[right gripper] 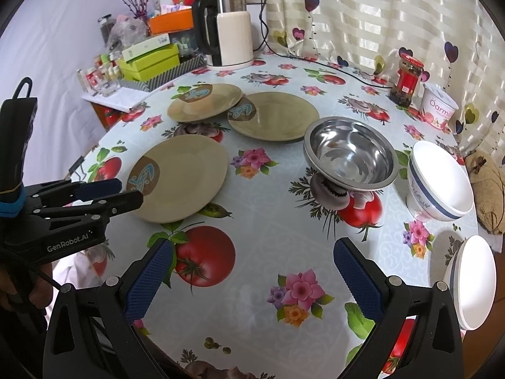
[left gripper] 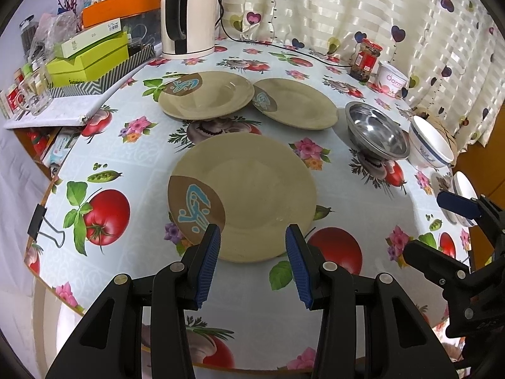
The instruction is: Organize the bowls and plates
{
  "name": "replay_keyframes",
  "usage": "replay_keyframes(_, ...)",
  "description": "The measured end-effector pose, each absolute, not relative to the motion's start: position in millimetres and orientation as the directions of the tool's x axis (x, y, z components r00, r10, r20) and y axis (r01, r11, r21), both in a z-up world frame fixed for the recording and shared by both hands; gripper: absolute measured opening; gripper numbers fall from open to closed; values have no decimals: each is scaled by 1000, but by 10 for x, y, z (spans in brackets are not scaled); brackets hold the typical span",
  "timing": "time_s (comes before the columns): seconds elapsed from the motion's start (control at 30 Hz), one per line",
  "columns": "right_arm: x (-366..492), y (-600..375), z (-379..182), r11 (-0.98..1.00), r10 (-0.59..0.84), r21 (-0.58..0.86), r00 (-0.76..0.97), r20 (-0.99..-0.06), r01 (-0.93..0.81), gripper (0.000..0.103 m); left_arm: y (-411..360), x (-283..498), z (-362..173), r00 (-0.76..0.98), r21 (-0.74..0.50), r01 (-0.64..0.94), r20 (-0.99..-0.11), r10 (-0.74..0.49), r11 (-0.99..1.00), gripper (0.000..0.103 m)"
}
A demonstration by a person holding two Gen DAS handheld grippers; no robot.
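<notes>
Three tan plates with brown-and-blue patches lie on the flowered table. The nearest plate (left gripper: 249,195) (right gripper: 183,177) sits just ahead of my open left gripper (left gripper: 252,237) (right gripper: 123,191), whose blue pads straddle its near rim without touching. Two more plates (left gripper: 206,94) (left gripper: 296,102) lie behind, the left one overlapping the right one's edge. A steel bowl (right gripper: 350,154) (left gripper: 375,135), a white blue-rimmed bowl (right gripper: 440,180) (left gripper: 430,147) and another white bowl (right gripper: 473,281) at the table's edge stand to the right. My right gripper (right gripper: 255,252) hangs open over bare tablecloth.
An electric kettle (left gripper: 189,15) with its cord, stacked green boxes (left gripper: 88,60) and glasses crowd the back left. A red-lidded jar (right gripper: 407,80) and a yogurt tub (right gripper: 440,109) stand at the back right by the curtain. A binder clip (left gripper: 41,224) grips the tablecloth's left edge.
</notes>
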State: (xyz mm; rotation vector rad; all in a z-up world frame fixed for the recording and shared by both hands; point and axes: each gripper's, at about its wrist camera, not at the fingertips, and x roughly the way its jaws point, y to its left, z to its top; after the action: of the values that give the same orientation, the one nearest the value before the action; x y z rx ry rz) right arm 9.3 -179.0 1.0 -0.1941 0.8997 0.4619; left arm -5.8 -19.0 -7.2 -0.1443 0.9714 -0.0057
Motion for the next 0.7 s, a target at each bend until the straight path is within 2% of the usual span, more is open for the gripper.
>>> replay_keyframes(0.7, 67, -1790, -12, 884, 306, 32, 525, -794, -467, 103, -244, -61, -45, 567, -97, -53, -822, -50, 994, 44)
